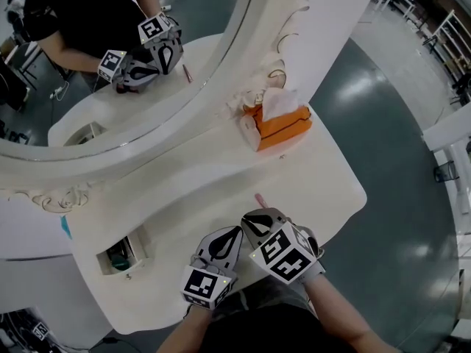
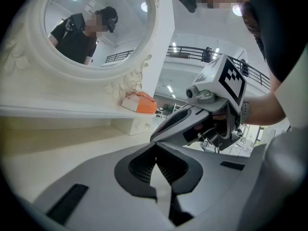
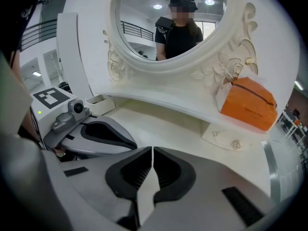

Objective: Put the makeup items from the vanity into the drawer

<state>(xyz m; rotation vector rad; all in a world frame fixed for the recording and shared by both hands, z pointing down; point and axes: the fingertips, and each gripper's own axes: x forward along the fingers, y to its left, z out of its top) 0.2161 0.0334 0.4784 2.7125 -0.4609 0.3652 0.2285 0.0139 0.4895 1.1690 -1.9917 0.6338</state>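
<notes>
Where the head view looks down on the white table (image 1: 221, 175), a pink makeup stick (image 1: 259, 198) lies on the person's side of the orange tissue box (image 1: 283, 127), just beyond the right gripper (image 1: 254, 220) and the left gripper (image 1: 232, 234). The open drawer (image 1: 121, 256) sits well left of that box. Left gripper view: jaws closed, empty. Right gripper view: jaws closed on nothing.

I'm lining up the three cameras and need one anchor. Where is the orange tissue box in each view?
Head view: the orange tissue box sits upper middle, on the vanity shelf beside the mirror.
Left gripper view: the box is small, near centre, right of the mirror's base.
Right gripper view: the box is at the right, below the carved scrolls.
Shared landmark: the carved white mirror frame, next to the box in each.
</notes>
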